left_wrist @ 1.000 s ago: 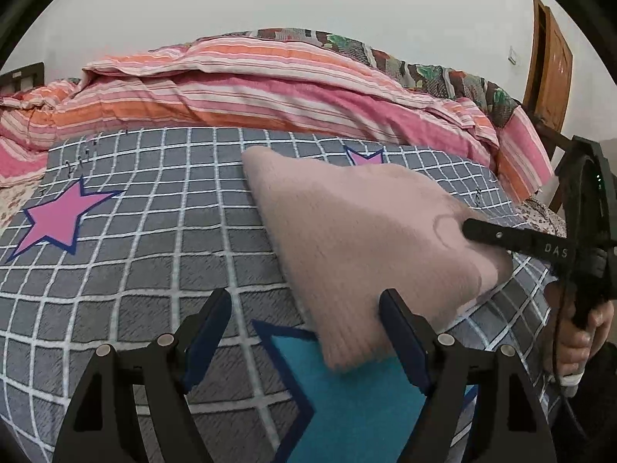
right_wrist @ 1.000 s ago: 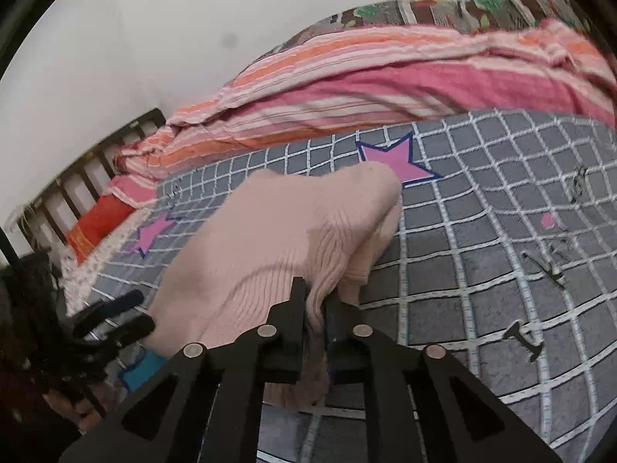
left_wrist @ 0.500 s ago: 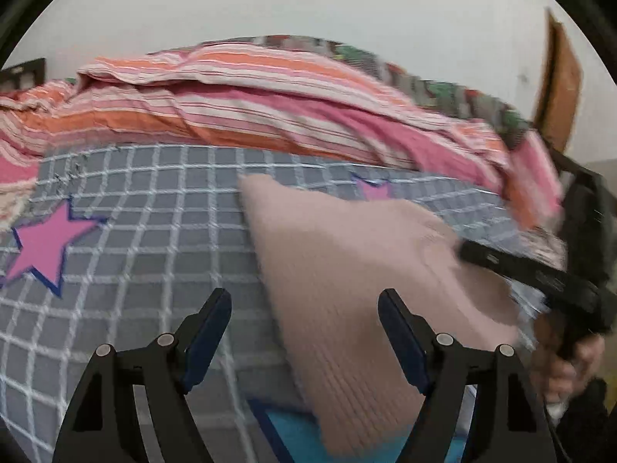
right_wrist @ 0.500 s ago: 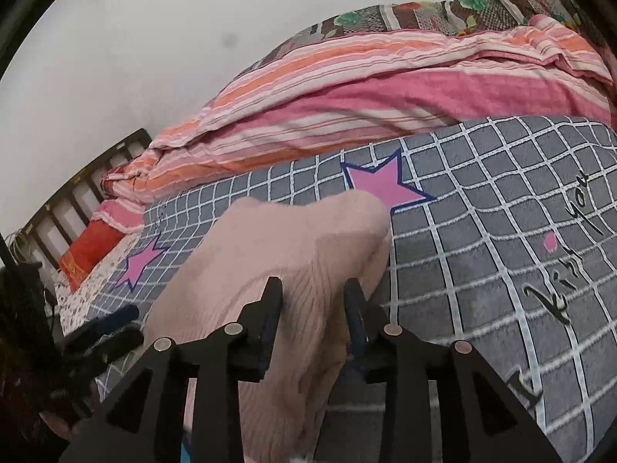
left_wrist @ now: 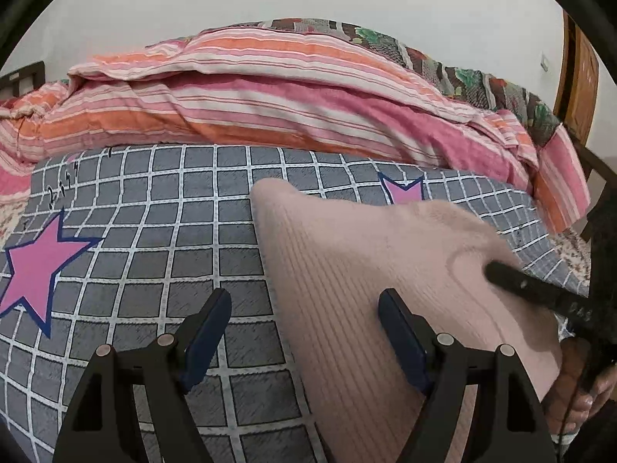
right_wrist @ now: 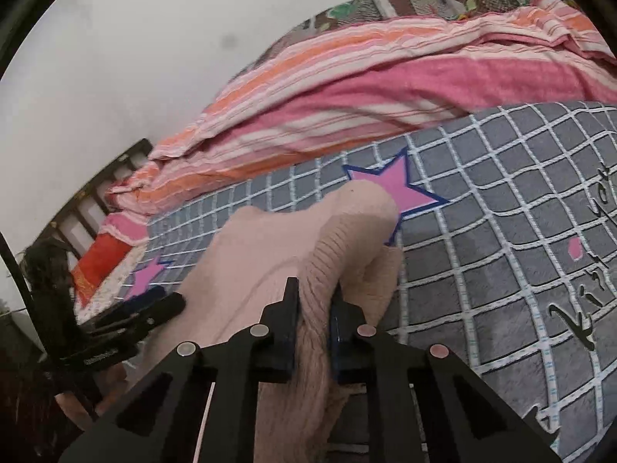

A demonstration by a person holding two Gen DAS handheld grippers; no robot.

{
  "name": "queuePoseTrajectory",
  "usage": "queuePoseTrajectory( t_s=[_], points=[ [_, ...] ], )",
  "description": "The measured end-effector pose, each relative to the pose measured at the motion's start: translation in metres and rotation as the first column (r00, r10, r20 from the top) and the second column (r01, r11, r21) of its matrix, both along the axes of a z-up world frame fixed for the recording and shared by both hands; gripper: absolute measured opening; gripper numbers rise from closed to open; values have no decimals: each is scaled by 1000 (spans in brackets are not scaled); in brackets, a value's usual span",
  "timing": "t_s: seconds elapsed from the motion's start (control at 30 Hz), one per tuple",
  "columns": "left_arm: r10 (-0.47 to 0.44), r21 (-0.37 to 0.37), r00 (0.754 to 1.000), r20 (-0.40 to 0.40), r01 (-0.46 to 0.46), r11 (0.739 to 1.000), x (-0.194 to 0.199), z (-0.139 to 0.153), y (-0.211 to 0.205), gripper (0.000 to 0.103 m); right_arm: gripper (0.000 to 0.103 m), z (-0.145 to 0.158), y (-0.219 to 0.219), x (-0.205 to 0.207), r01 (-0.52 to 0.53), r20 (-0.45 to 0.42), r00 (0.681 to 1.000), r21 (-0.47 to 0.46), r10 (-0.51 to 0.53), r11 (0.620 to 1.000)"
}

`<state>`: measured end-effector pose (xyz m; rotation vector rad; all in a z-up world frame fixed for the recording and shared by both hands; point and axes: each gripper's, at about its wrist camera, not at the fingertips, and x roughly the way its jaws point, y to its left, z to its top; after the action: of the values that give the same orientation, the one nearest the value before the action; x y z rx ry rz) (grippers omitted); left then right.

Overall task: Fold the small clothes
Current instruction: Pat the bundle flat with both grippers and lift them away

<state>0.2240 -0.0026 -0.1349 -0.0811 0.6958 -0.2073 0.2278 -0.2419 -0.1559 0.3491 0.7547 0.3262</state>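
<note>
Right claw (right_wrist: 313, 305) has re-closed, pinching the pink sweater (right_wrist: 270, 254); left claw (left_wrist: 304, 320) hovers wide open, empty.

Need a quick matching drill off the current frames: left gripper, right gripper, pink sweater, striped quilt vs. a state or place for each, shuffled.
Things:
1. left gripper
2. right gripper
3. pink sweater
4. striped quilt

States or places:
A. bunched along the far side of the bed
B. open, holding nothing
C. lying on the grey checked blanket, one edge pinched
D. shut on knit fabric

Pairs: 1-B, 2-D, 3-C, 4-A
</note>
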Motion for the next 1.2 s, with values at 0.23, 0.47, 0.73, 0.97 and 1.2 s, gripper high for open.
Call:
queuePoseTrajectory(
  t_s=[0.23, 0.47, 0.73, 0.97, 1.2],
  points=[
    [20, -14, 999, -30, -21, 1000, 1, -9, 1, 79, 17, -4, 4, 0, 3, -22, 1000, -47, -4, 999],
    [32, 7, 999, -30, -32, 999, -14, -10, -3, 80, 27, 0, 3, -16, 6, -7, 1000, -102, -7, 995],
    [60, -28, 997, -42, -61, 998, -25, -10, -2, 80, 21, 0, 11, -24, 18, 6, 1000, -176, -18, 984],
    [71, -31, 997, -37, -73, 997, -45, -11, -3, 80, 22, 3, 7, -53, 22, 18, 1000, -173, -20, 985],
    [39, -25, 998, -58, -41, 999, -71, -19, -6, 80, 23, -3, 5, -64, 33, -11, 999, -168, -36, 985]
  ],
)
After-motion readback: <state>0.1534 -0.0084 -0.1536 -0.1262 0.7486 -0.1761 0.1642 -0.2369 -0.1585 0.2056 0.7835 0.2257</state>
